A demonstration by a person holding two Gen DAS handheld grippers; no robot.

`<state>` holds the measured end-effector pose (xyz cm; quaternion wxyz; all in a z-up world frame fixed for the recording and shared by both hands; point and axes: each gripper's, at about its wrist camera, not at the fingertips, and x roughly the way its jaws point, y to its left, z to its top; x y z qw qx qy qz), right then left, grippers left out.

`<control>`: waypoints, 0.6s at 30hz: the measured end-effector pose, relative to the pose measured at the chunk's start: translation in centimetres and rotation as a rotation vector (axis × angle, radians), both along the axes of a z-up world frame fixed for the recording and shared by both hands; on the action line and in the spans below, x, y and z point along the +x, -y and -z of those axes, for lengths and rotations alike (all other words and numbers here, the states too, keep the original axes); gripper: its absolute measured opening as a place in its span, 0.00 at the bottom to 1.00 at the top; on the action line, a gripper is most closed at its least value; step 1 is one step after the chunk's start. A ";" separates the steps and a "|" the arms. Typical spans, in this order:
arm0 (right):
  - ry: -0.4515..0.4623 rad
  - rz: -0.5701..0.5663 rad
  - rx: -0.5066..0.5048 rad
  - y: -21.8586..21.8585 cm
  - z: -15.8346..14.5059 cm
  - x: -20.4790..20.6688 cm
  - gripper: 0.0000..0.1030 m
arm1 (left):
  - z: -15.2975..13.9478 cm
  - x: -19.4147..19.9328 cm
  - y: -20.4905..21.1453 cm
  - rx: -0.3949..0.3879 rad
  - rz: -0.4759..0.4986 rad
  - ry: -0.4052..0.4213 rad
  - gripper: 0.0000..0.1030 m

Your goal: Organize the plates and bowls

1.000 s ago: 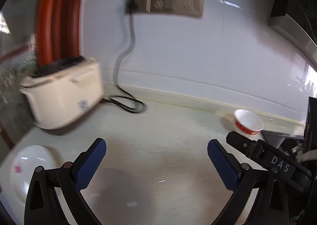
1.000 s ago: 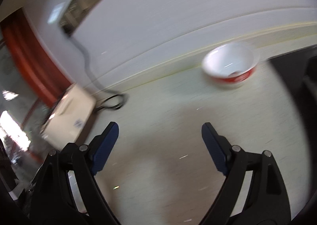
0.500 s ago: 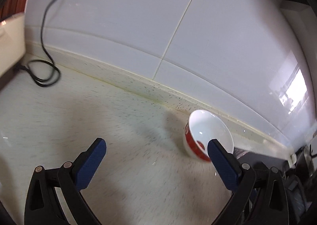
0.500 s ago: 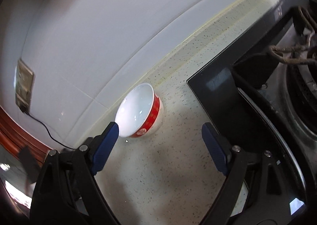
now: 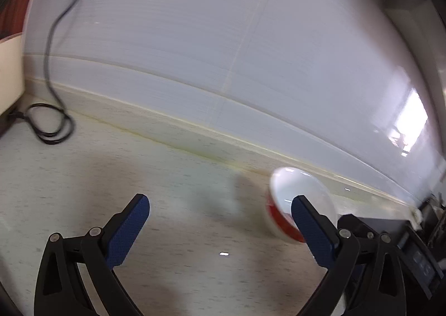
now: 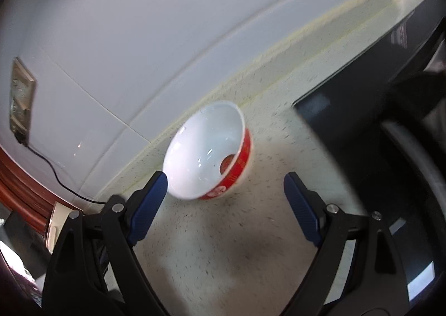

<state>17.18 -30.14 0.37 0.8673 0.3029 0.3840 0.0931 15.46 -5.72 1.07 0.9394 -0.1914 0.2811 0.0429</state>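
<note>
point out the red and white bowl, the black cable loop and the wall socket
bowl (image 6: 205, 153), right wrist view, on its white inside
cable loop (image 5: 51, 125), left wrist view, on the coil lying on the counter
wall socket (image 6: 21, 95), right wrist view, on its faceplate

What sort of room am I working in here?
Most likely a home kitchen: a speckled countertop against a white tiled wall, a black cooktop set into it, and a red-and-white bowl standing beside that. A wall socket feeds a black cord.
</note>
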 end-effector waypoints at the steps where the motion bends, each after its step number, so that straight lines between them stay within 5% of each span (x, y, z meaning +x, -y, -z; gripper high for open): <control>1: -0.008 -0.004 0.000 -0.3 0.3 0.4 0.83 | 0.1 0.0 -0.5 -0.015 -0.007 -0.005 0.99; 7: -0.062 0.021 0.044 -1.1 1.6 2.0 0.75 | 0.3 0.0 -2.6 -0.076 -0.040 -0.014 0.99; 18: -0.146 -0.115 -0.007 -0.1 1.6 -0.7 0.27 | 0.4 0.7 -1.8 -0.197 0.125 -0.070 0.99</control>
